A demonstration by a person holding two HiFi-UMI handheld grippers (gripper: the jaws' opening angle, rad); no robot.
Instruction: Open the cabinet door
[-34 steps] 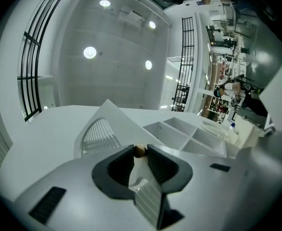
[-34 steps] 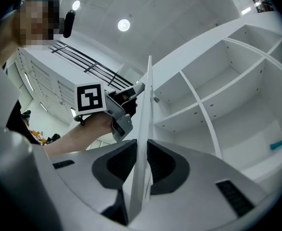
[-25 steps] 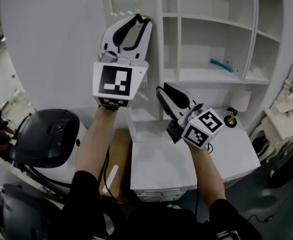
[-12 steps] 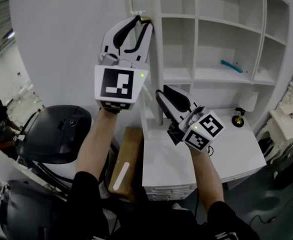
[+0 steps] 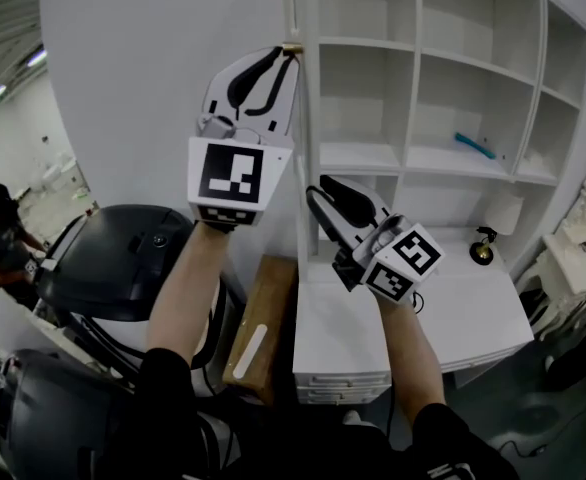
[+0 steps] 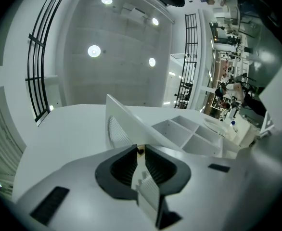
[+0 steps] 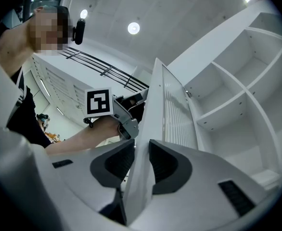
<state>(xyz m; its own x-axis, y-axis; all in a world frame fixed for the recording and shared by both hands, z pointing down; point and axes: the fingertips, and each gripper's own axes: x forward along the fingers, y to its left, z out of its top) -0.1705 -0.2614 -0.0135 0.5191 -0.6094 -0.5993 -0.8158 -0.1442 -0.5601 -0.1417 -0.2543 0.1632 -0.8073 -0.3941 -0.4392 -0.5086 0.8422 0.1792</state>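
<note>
The white cabinet door [image 5: 300, 158] stands swung out from the shelf unit, edge-on in the head view. My left gripper [image 5: 285, 54] is up at its top corner, shut on the door's edge beside a small brass knob [image 5: 293, 46]. The left gripper view shows the pads [image 6: 124, 165] pinching the panel [image 6: 126, 124] with the knob [image 6: 140, 150] at their tips. Lower down, my right gripper [image 5: 319, 190] straddles the same edge. Its jaws have just been opening, and the door's edge [image 7: 165, 109] runs between them, with my right gripper [image 7: 142, 150] loose around it.
Open white shelves [image 5: 443, 68] lie behind the door, with a blue object [image 5: 473, 145] on one. Below is a white desk [image 5: 473, 308] with a small brass item [image 5: 485, 249]. A black-and-white machine [image 5: 123, 268] and a brown box [image 5: 263, 318] stand lower left.
The door has swung further out from the shelves with both grippers on its edge, baring more shelving. The right gripper's jaws stand wider than before.
</note>
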